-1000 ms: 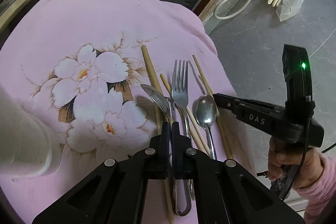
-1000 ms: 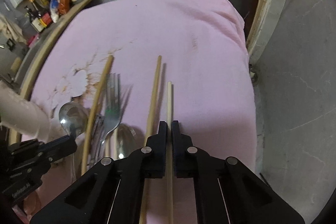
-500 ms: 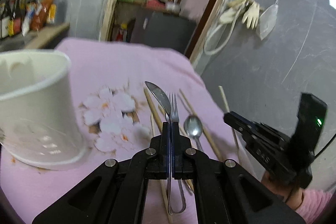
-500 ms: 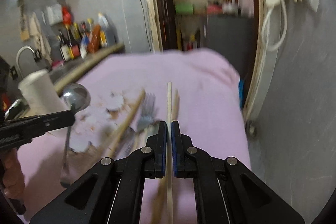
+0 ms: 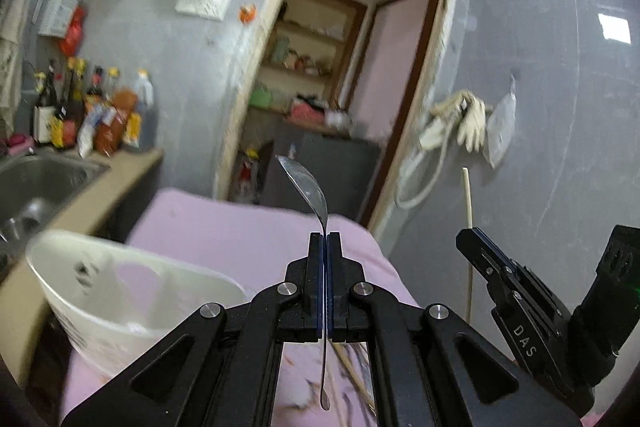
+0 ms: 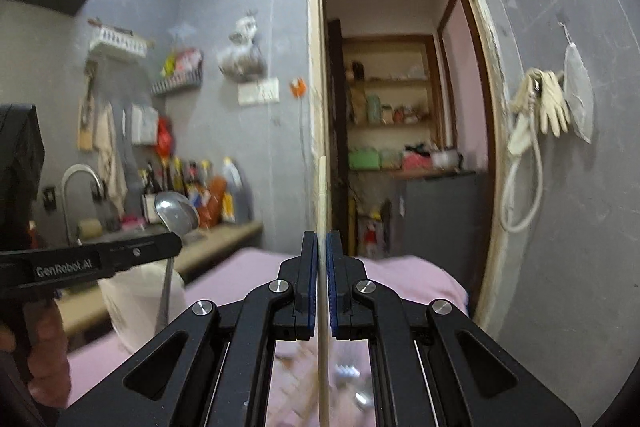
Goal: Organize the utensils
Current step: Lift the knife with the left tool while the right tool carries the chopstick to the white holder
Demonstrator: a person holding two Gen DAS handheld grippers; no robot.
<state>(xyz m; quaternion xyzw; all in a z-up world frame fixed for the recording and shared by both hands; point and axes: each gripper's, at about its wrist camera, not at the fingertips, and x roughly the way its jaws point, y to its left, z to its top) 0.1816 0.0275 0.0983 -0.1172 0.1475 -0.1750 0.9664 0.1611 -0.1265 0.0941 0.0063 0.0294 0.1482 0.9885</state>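
Left wrist view
Left gripper [image 5: 324, 239]: black two-finger tool, jaws pressed together on the thin handle of a shiny metal spoon [image 5: 306, 189].
Spoon: standing upright in the grip, bowl above the fingertips and tilted to the left, handle end hanging down below the jaws.
Container: a white plastic cup-shaped holder [image 5: 120, 291] sits low on the left, mouth open towards the camera, blurred.
Cloth: pink fabric with a flower print [image 5: 248, 227] covers the table beneath both tools.
Left behind: pale wooden sticks [image 5: 352, 371] lie on the cloth under the gripper, blurred; how many, I cannot tell.
Right gripper [image 5: 466, 239]: coming in from the right edge, black, marked DAS, a pale wooden chopstick [image 5: 467, 211] rising straight up from its tip.
Backdrop: steel sink [image 5: 36, 183] far left, sauce bottles [image 5: 96, 115] on the counter behind it.

Right wrist view
Right gripper [image 6: 322, 239]: blue-padded jaws closed on the pale wooden chopstick [image 6: 322, 195].
Chopstick: vertical, running from the bottom edge up through the jaws and well above them.
Left gripper [image 6: 176, 245]: reaching in from the left, spoon [image 6: 176, 217] gripped at the tip, bowl up, handle hanging just in front of the white holder [image 6: 132, 307].
Cloth [image 6: 412, 275]: pink, spread under everything; blurred metal cutlery [image 6: 352, 371] shows between the gripper arms.
Wall: pale rubber gloves [image 6: 552, 103] hang on the right.
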